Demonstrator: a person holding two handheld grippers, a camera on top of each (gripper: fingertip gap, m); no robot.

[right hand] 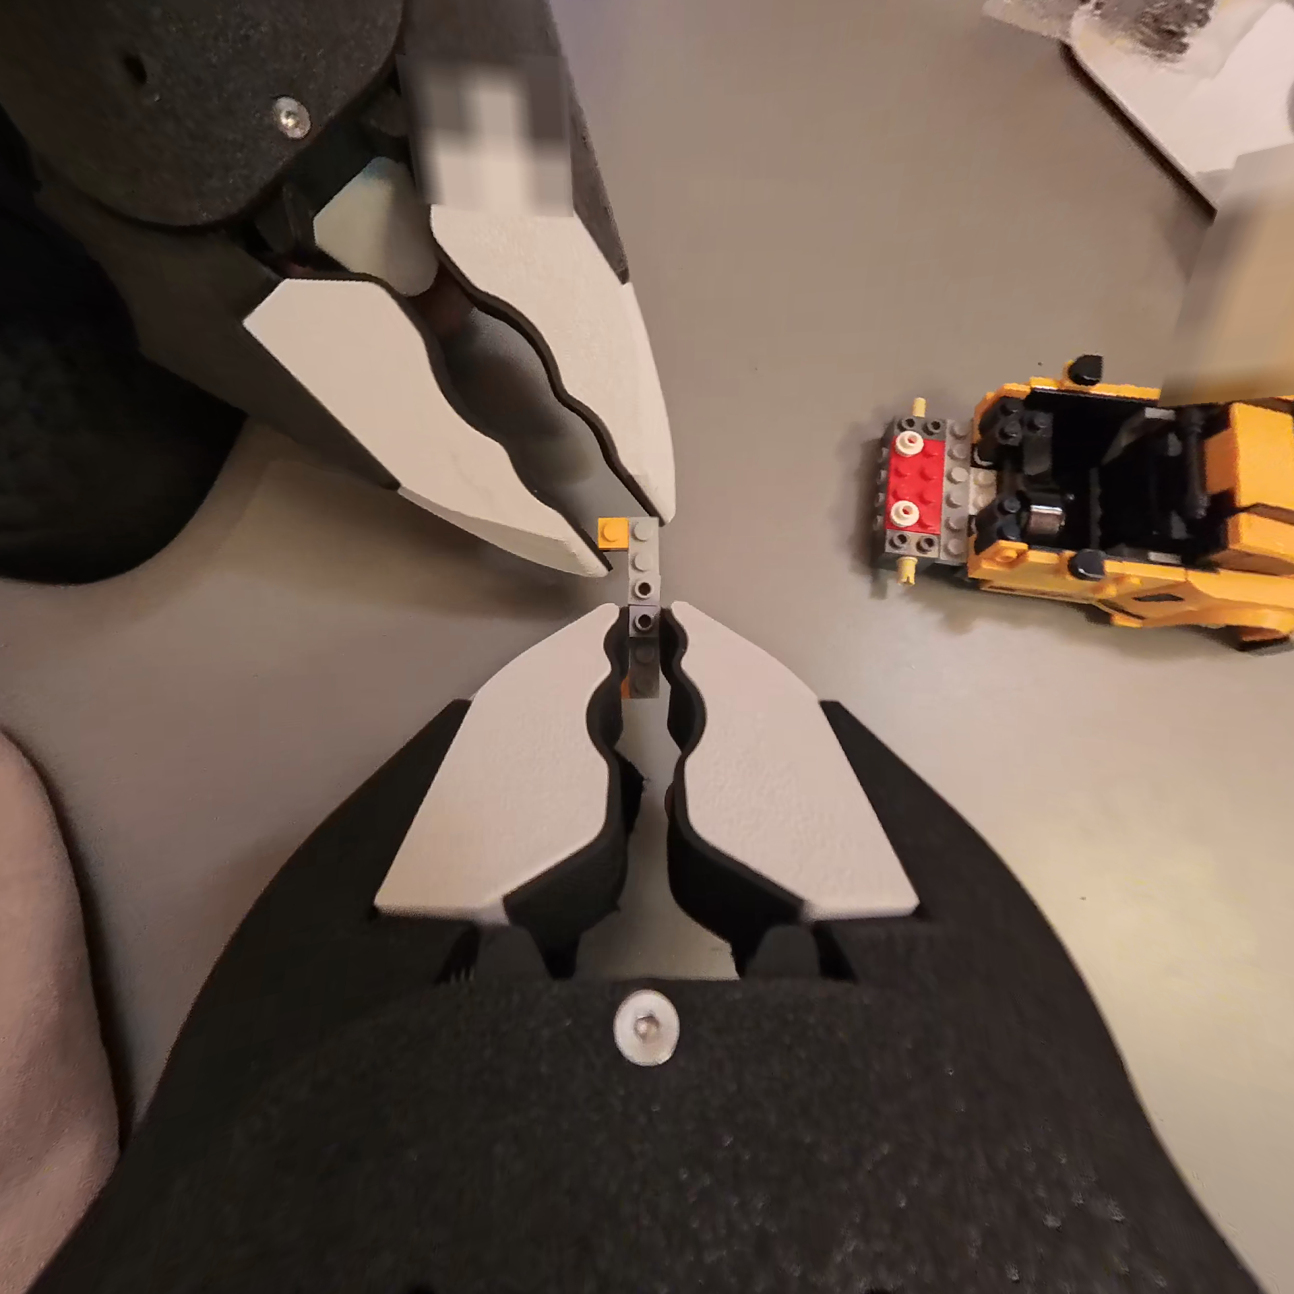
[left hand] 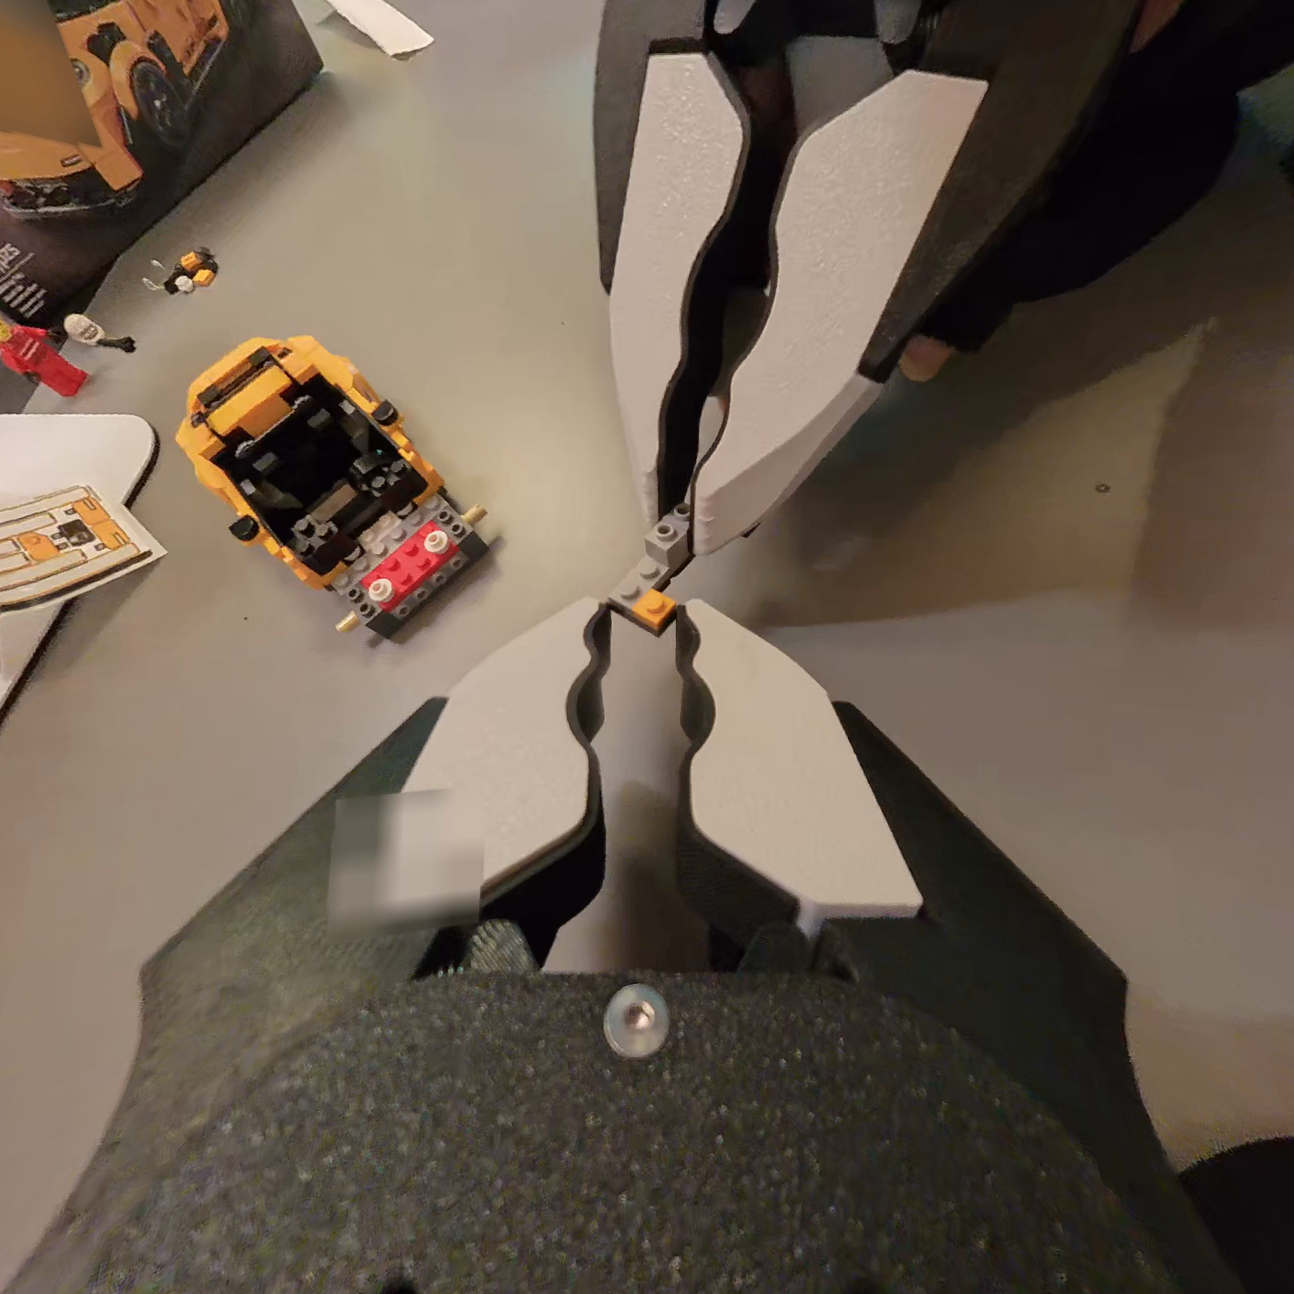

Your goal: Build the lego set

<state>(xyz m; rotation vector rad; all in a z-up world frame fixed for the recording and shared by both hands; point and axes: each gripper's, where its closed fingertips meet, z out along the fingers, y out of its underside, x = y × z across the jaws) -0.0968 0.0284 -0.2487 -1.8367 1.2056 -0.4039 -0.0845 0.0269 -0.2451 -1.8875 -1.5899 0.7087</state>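
Observation:
A thin grey Lego strip [left hand: 651, 571] with a small orange plate [left hand: 656, 606] on one end is held in the air between both grippers. My left gripper [left hand: 644, 608] is shut across the orange-plate end. My right gripper [left hand: 683, 525] comes from the far side and is shut on the strip's other end. In the right wrist view, my right gripper [right hand: 644, 615] clamps the strip [right hand: 644, 560], and the left gripper [right hand: 630, 540] straddles the orange plate [right hand: 611, 532]. The partly built orange car [left hand: 315, 476] stands on the grey table to the left and also shows in the right wrist view [right hand: 1092, 504].
The set's box [left hand: 105, 105] stands at the far left. A red minifigure [left hand: 35, 360], small loose parts [left hand: 189, 269] and a sticker sheet [left hand: 63, 546] on a white board lie left of the car. White packaging [right hand: 1190, 84] lies at the right view's top corner. Only a small space, under 4 cm, lies between the two pairs of fingers. From either gripper's tips it is about 35 centimetres to the red minifigure [left hand: 35, 360].

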